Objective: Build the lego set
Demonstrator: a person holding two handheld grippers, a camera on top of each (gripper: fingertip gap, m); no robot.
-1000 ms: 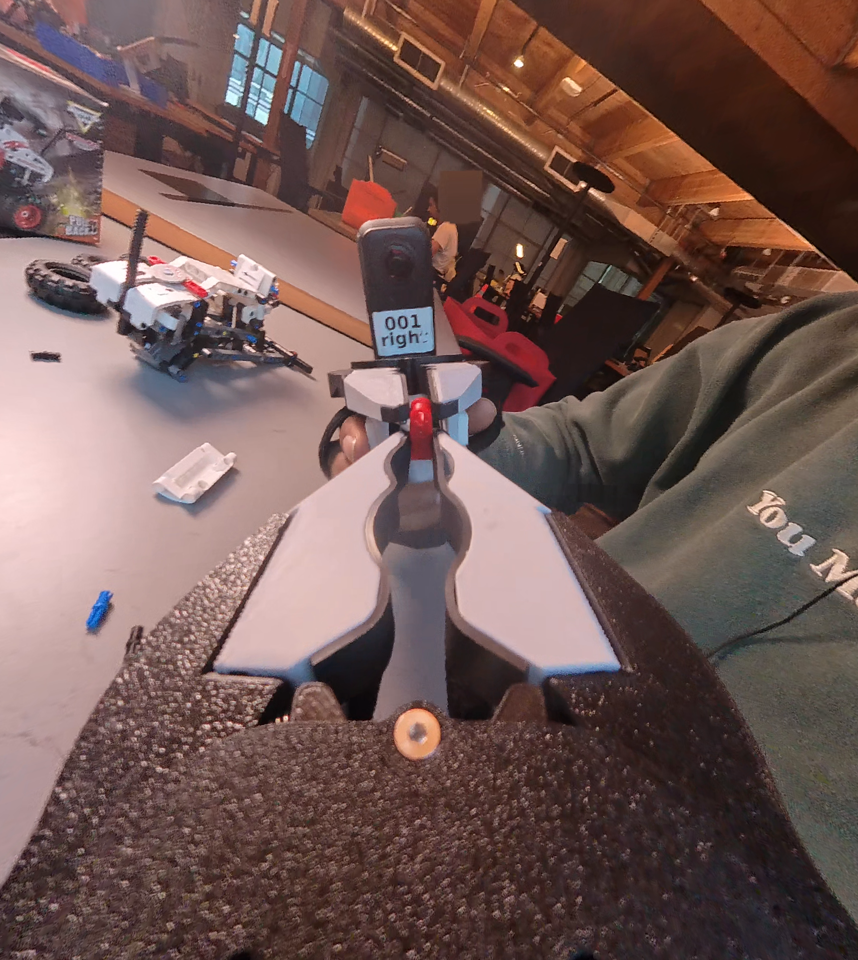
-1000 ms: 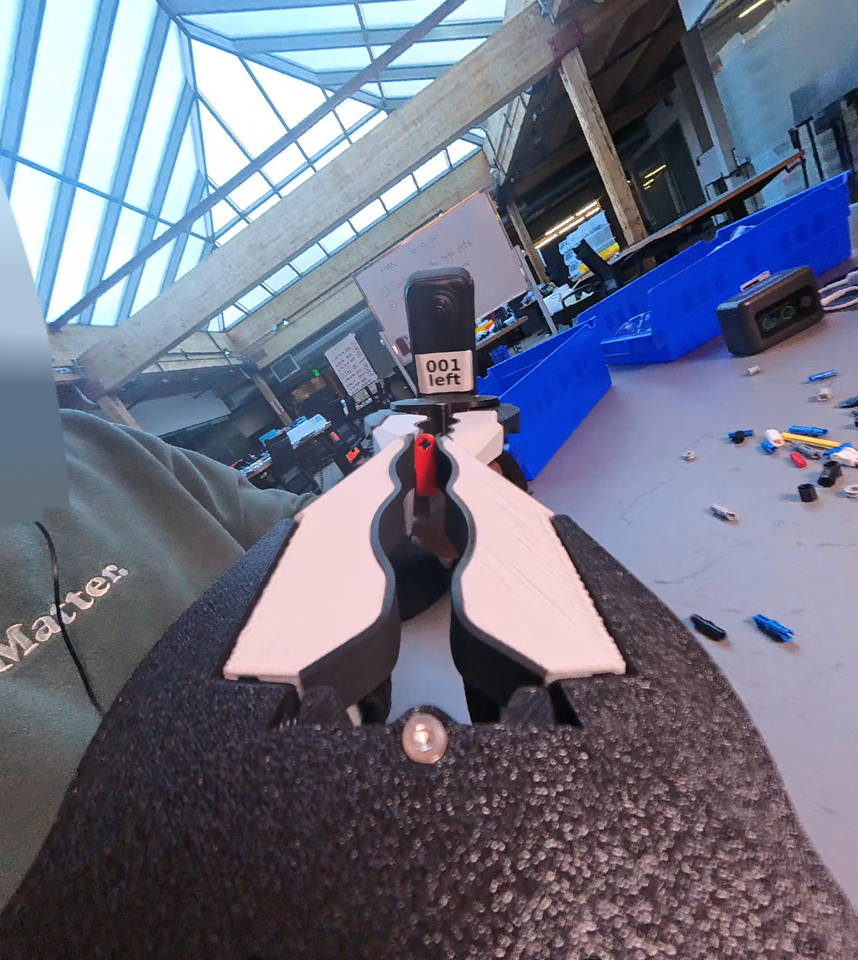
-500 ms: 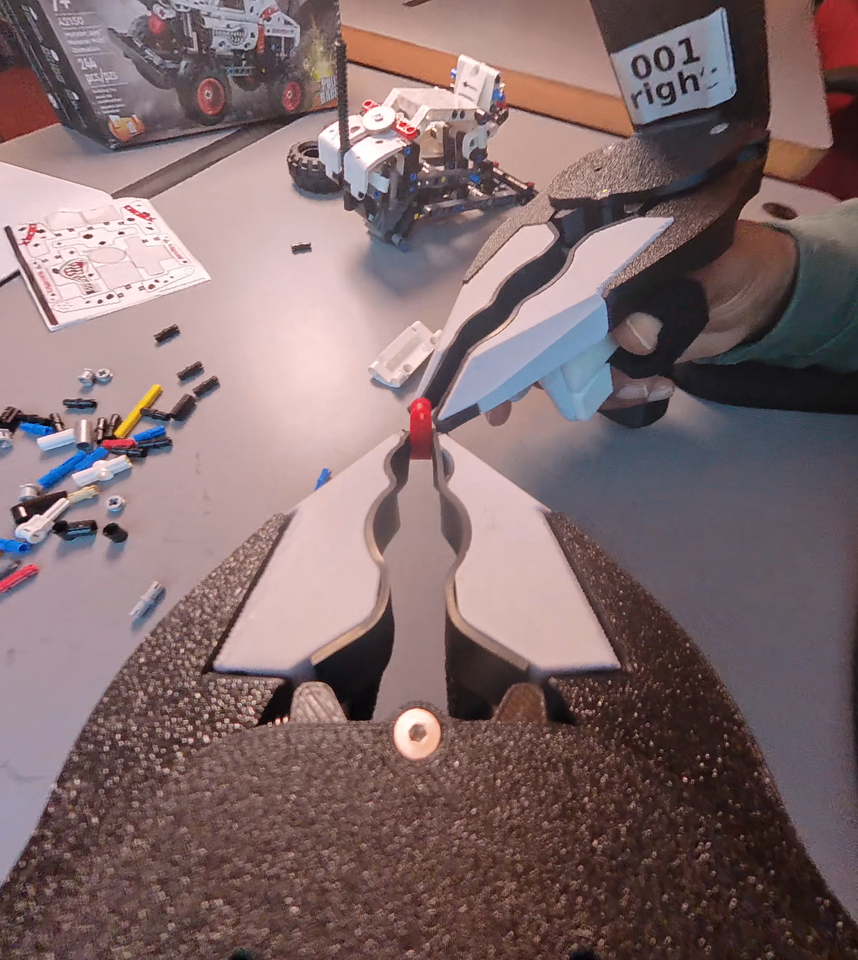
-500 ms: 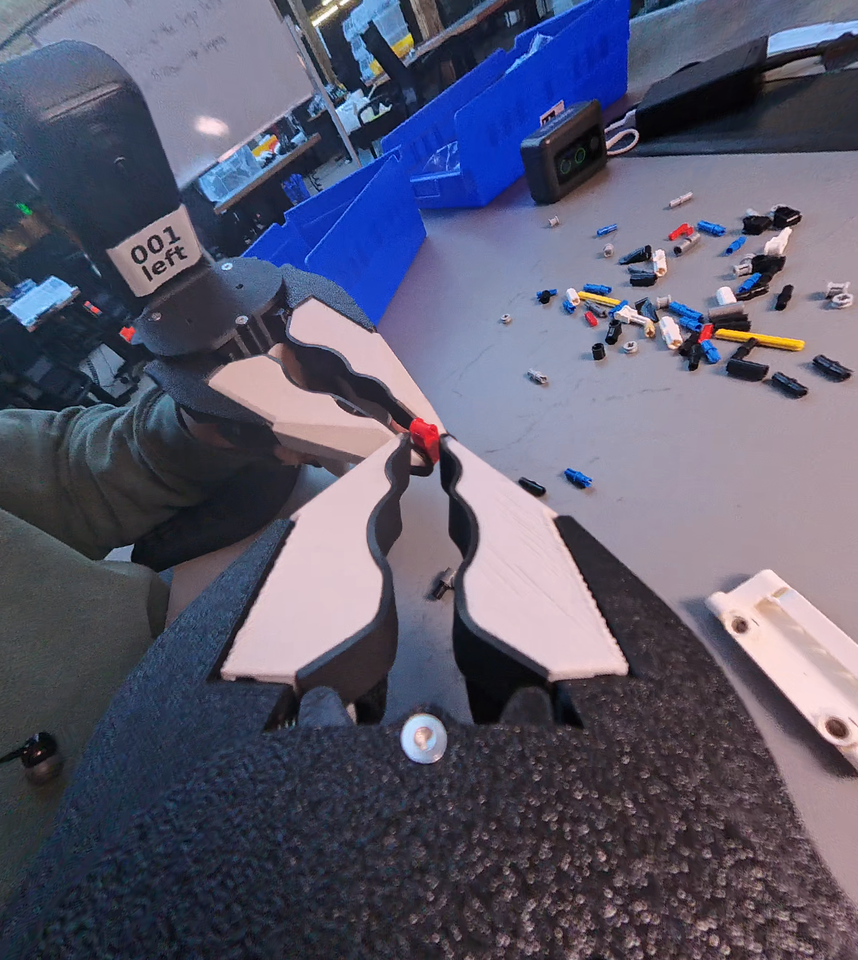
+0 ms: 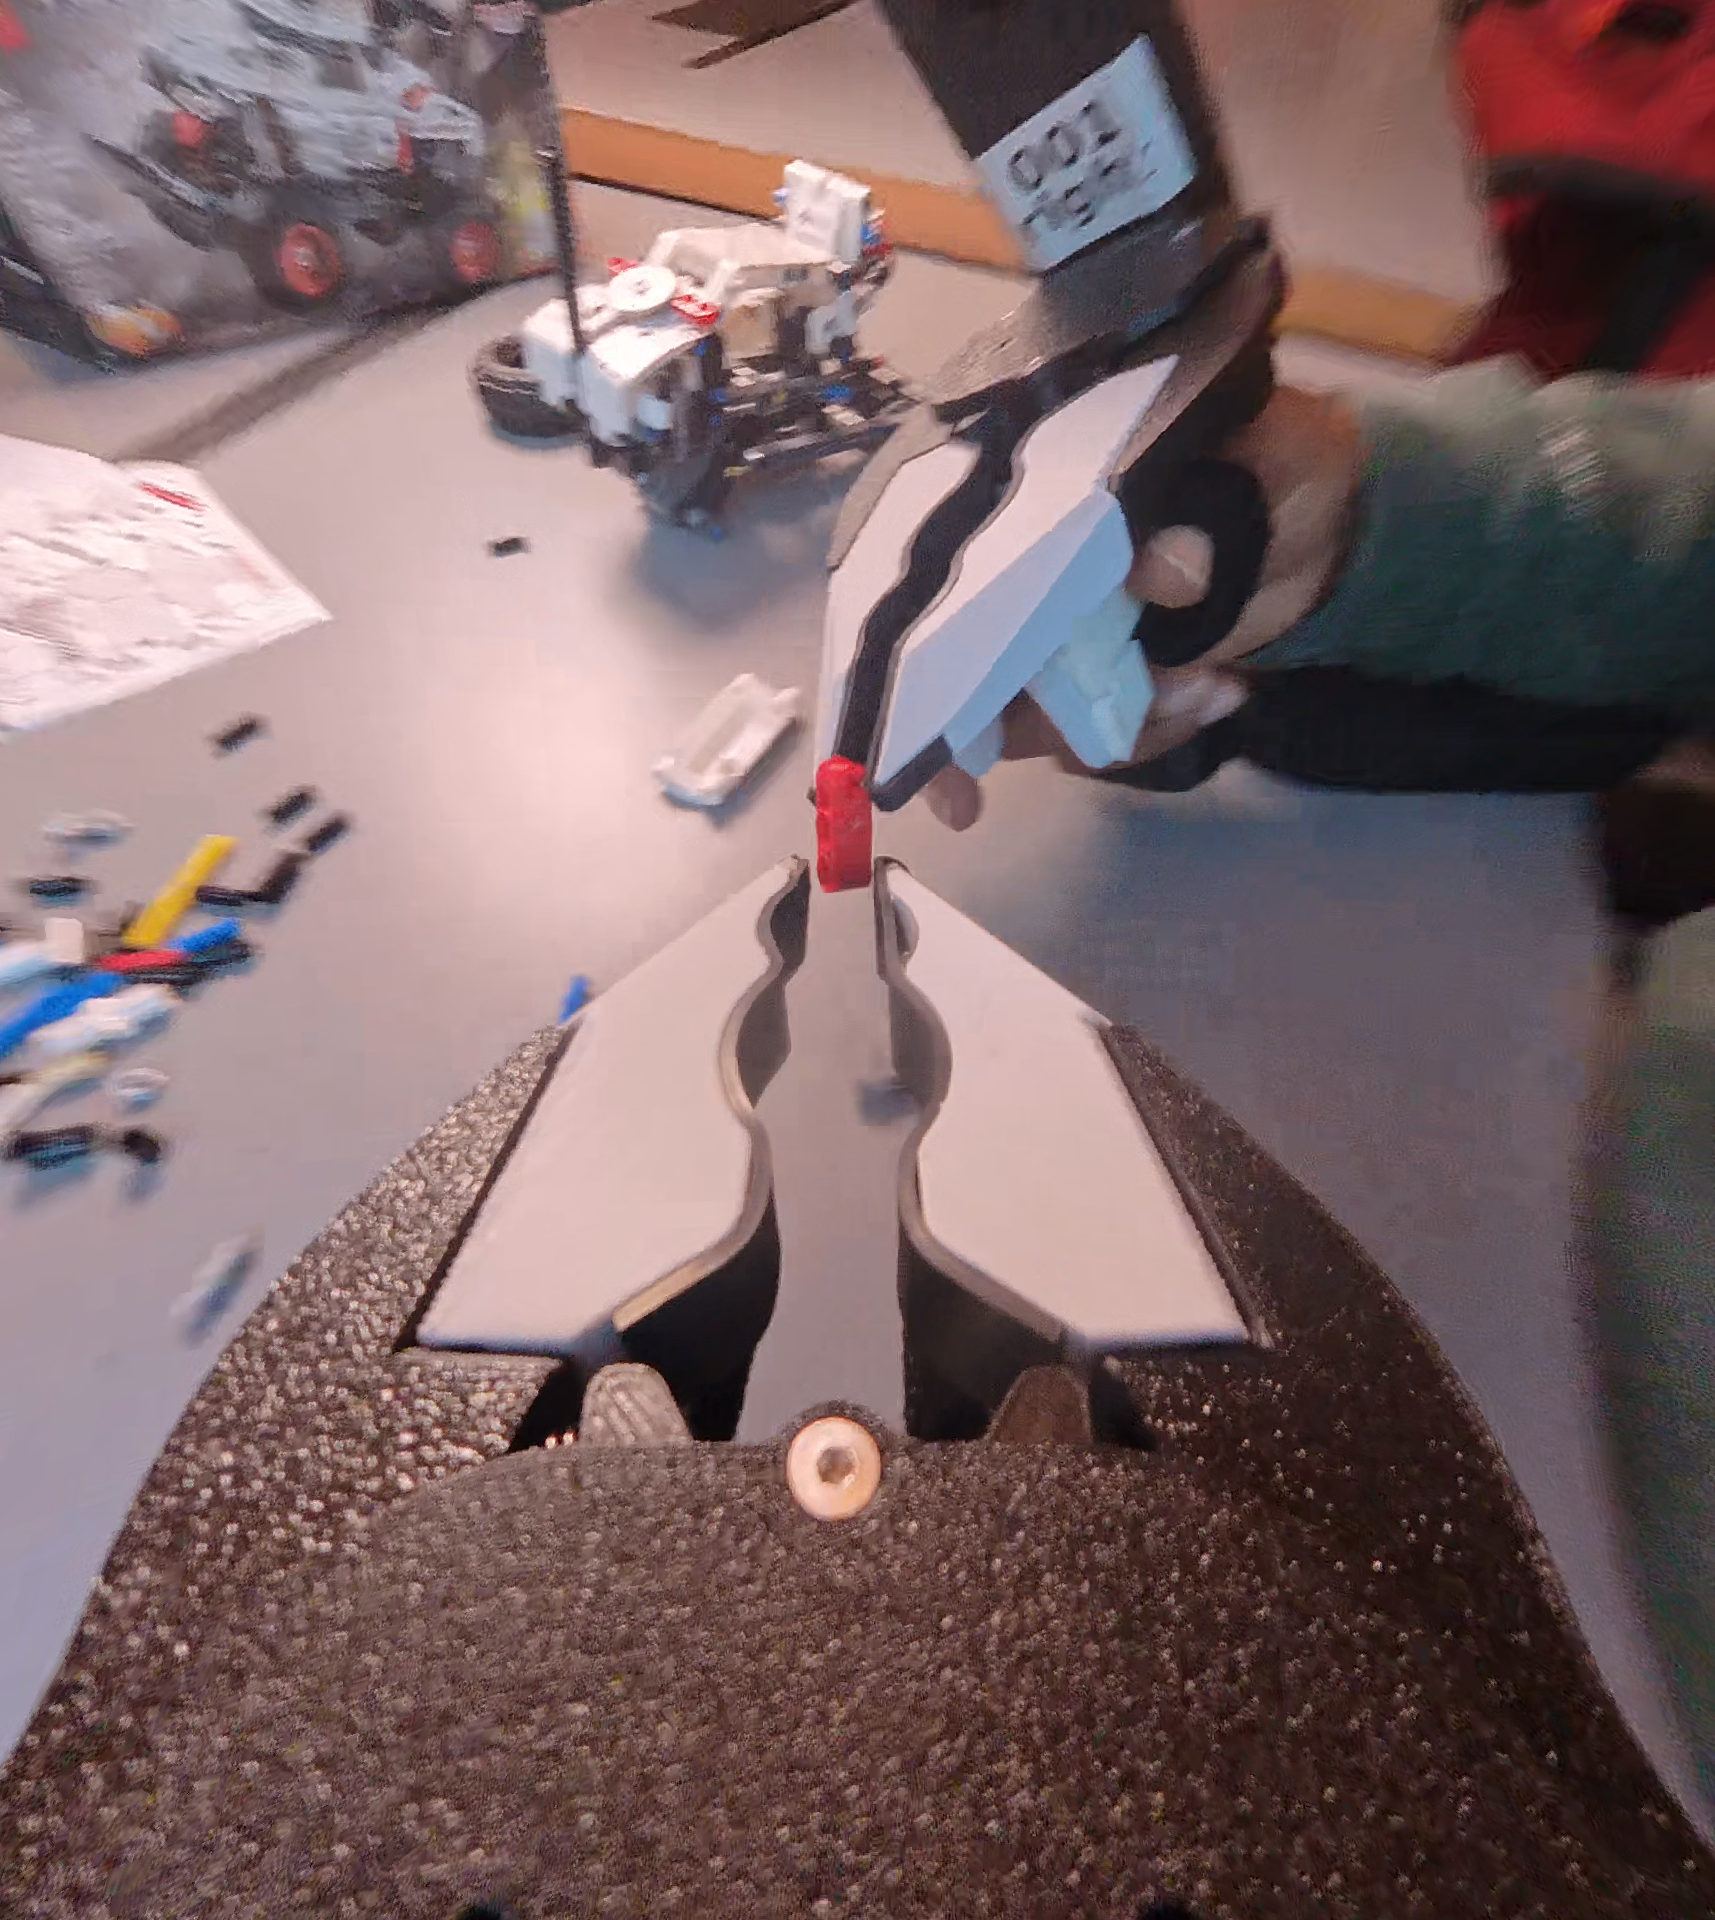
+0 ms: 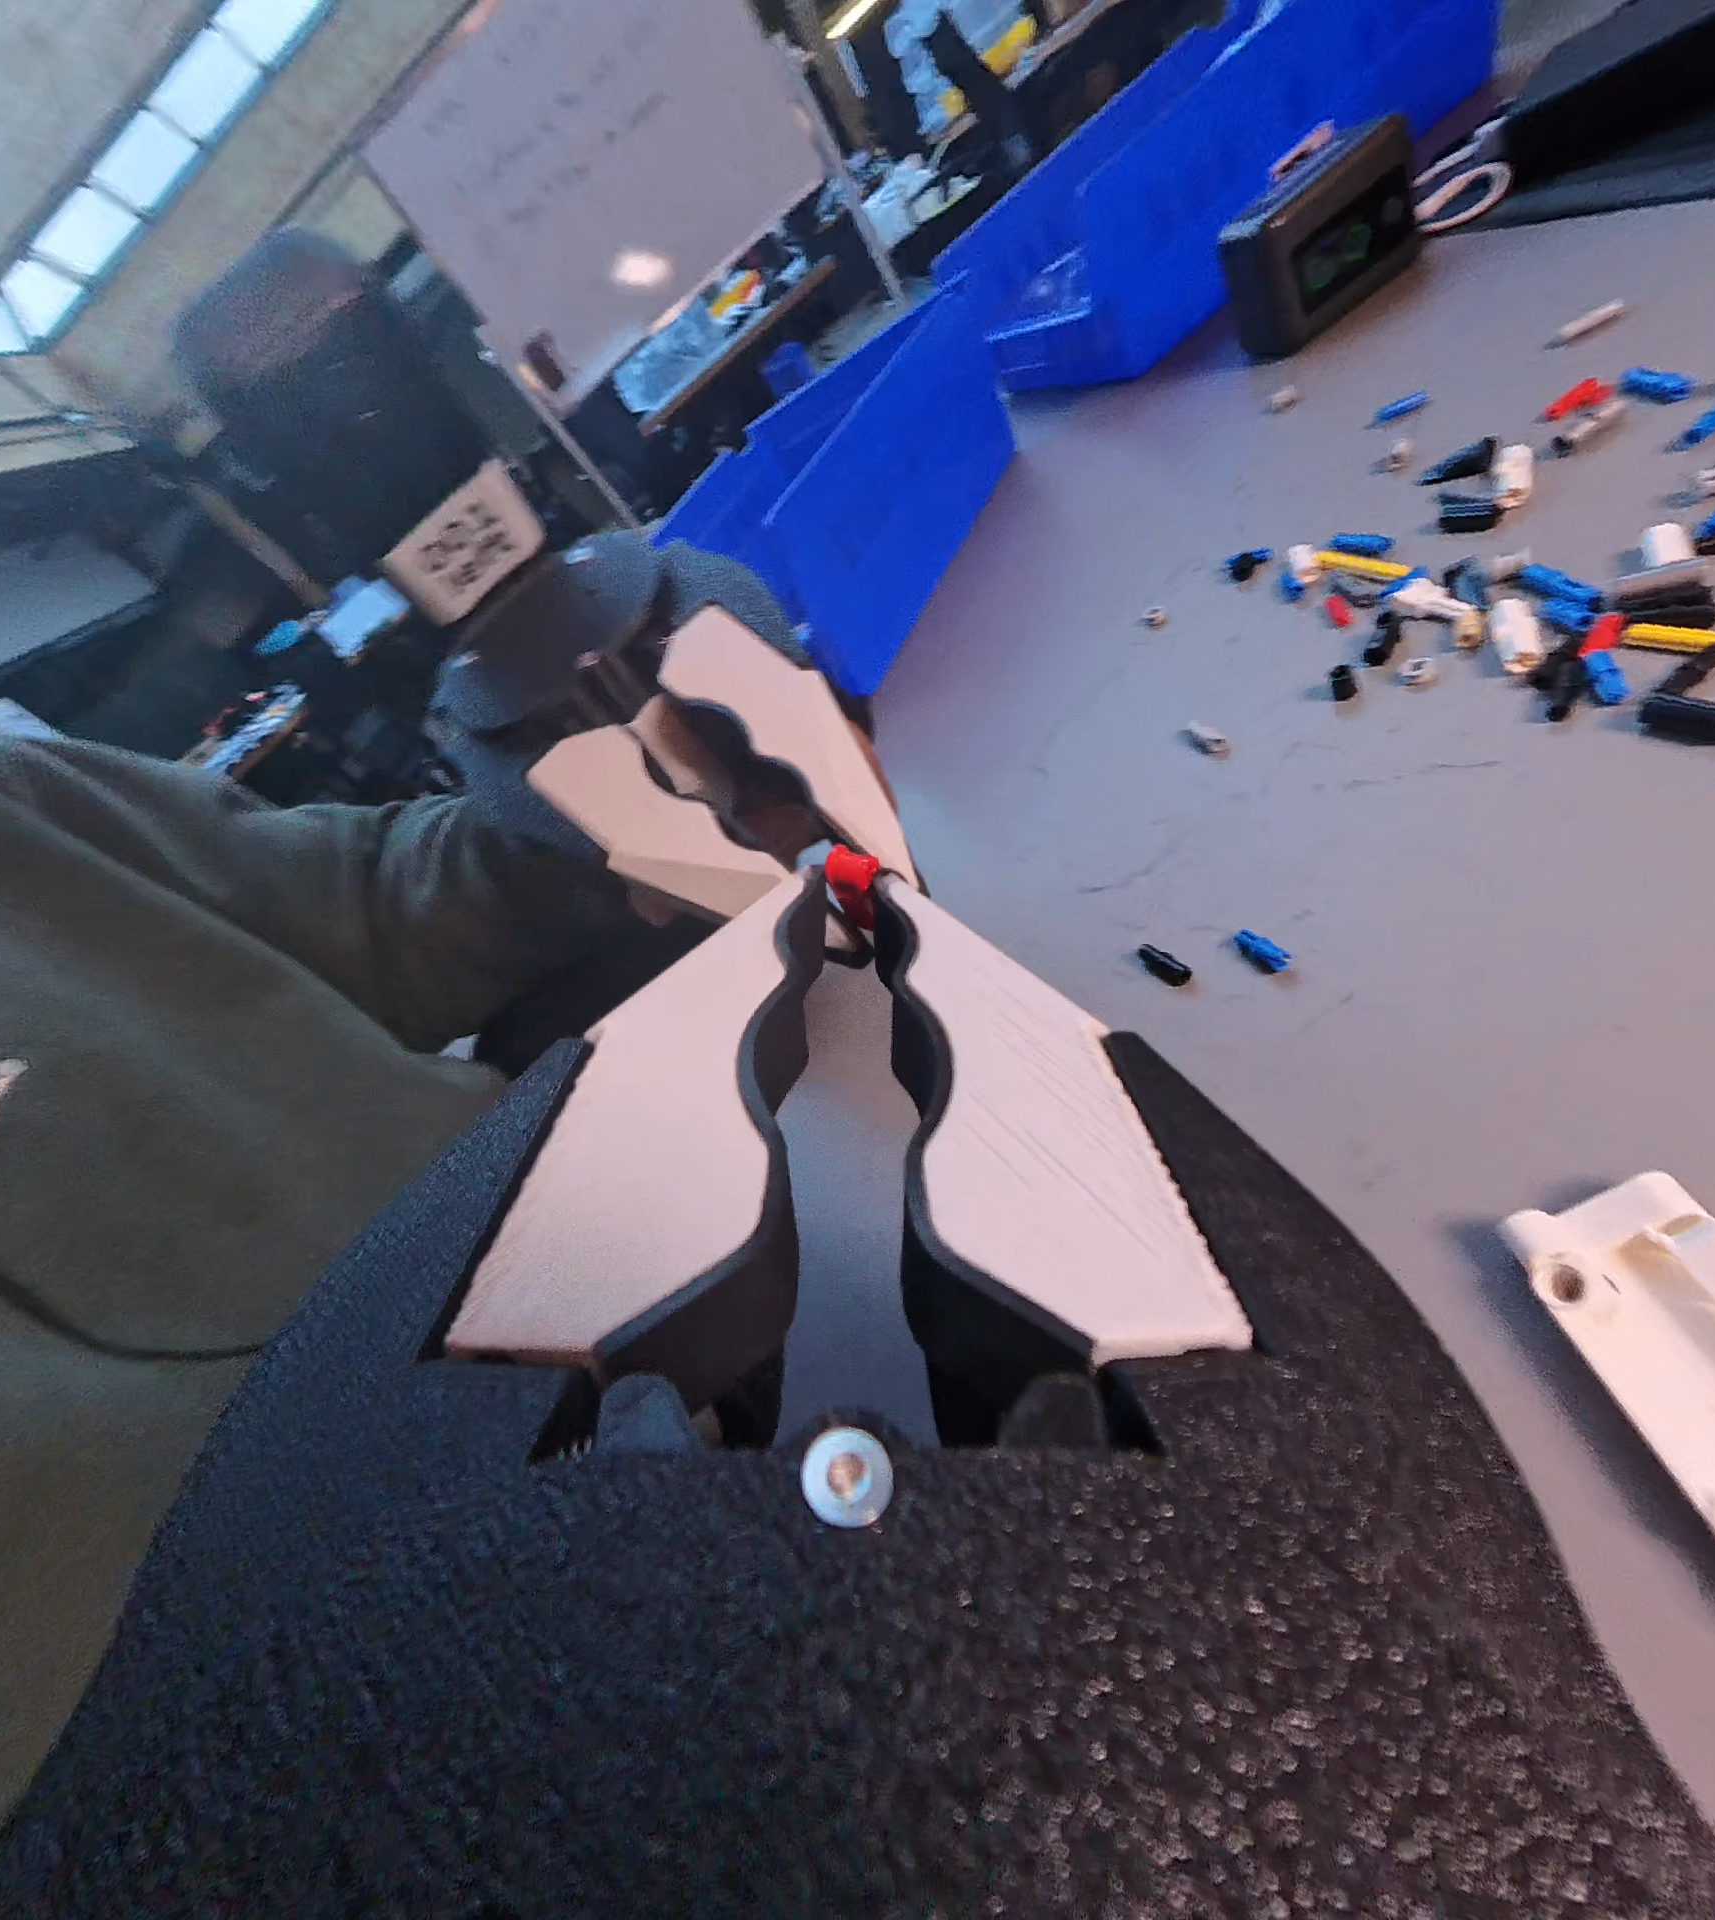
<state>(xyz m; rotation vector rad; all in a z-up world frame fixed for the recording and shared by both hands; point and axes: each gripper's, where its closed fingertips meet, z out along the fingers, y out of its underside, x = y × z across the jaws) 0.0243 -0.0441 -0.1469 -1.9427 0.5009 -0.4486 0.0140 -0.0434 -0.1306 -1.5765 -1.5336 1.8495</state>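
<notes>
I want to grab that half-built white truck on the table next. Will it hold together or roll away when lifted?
The truck looks like many small snapped parts, so it probably stays stiff yet could shed pieces if squeezed hard. Only one tyre shows beside it, so it likely sits on its frame and won't roll. A tall black rod sticks up and could snag.

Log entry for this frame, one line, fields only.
phase: red piece handover above table | left gripper: shut on red piece | right gripper: shut on same piece | truck model: untouched on table
</notes>
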